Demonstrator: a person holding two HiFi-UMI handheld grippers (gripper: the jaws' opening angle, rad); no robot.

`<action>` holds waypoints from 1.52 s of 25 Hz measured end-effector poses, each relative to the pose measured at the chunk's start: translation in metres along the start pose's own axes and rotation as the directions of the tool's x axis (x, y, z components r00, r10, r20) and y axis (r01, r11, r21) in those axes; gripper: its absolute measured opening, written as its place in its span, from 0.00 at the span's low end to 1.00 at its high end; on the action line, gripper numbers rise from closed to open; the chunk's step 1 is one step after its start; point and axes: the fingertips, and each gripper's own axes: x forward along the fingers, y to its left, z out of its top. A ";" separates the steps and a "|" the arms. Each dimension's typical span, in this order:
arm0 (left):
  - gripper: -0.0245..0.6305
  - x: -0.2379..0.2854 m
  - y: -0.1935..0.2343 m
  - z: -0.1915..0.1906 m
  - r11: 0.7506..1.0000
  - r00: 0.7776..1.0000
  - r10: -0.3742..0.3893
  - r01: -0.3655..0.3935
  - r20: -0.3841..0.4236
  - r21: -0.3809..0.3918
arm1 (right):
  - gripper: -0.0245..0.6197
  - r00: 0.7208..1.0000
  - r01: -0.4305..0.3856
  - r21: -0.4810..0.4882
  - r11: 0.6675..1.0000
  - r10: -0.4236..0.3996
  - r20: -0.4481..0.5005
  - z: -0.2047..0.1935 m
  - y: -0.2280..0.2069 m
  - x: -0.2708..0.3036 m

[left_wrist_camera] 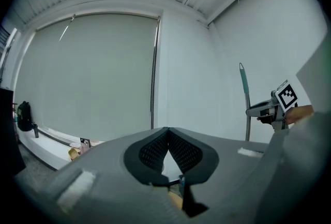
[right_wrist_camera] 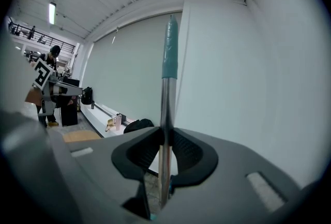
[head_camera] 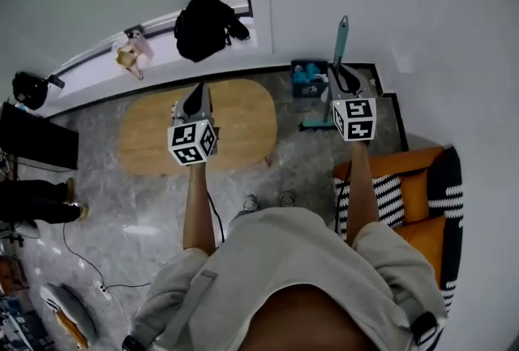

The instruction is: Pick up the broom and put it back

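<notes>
The broom has a metal handle (right_wrist_camera: 164, 114) with a teal grip (right_wrist_camera: 169, 55) at its top. It stands upright between the pads of my right gripper (right_wrist_camera: 165, 134), which is shut on it. In the head view the right gripper (head_camera: 339, 72) holds the broom handle (head_camera: 341, 37) near the white wall, and the teal broom head (head_camera: 316, 125) hangs below it, over the floor. My left gripper (head_camera: 197, 92) is raised over the wooden table with nothing in it. Its jaws (left_wrist_camera: 168, 132) meet at the tips. The left gripper view also shows the broom (left_wrist_camera: 243, 91) off to the right.
An oval wooden table (head_camera: 243, 126) stands ahead on the marble floor. A black bag (head_camera: 207, 25) lies on the window ledge. A blue bin (head_camera: 306, 80) sits by the wall. An orange sofa (head_camera: 413, 187) with striped cushions is at the right. Another person (head_camera: 32, 199) stands at far left.
</notes>
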 end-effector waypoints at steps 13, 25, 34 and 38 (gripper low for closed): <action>0.04 -0.039 0.016 0.004 0.991 0.991 0.132 -0.132 0.009 0.007 | 0.16 0.984 -0.158 -0.016 0.987 0.159 0.078 0.044 0.038 0.011; 0.04 -0.160 0.089 -0.012 0.925 0.925 0.379 -0.380 -0.019 -0.030 | 0.15 0.905 -0.395 -0.123 0.910 0.409 0.120 0.097 0.154 0.035; 0.04 -0.249 0.138 -0.023 0.883 0.884 0.467 -0.466 -0.003 -0.060 | 0.16 0.833 -0.519 -0.182 0.835 0.542 0.111 0.117 0.275 0.024; 0.04 -0.301 0.168 -0.032 0.856 0.858 0.513 -0.512 -0.010 -0.073 | 0.16 0.799 -0.565 -0.201 0.800 0.591 0.108 0.123 0.338 0.013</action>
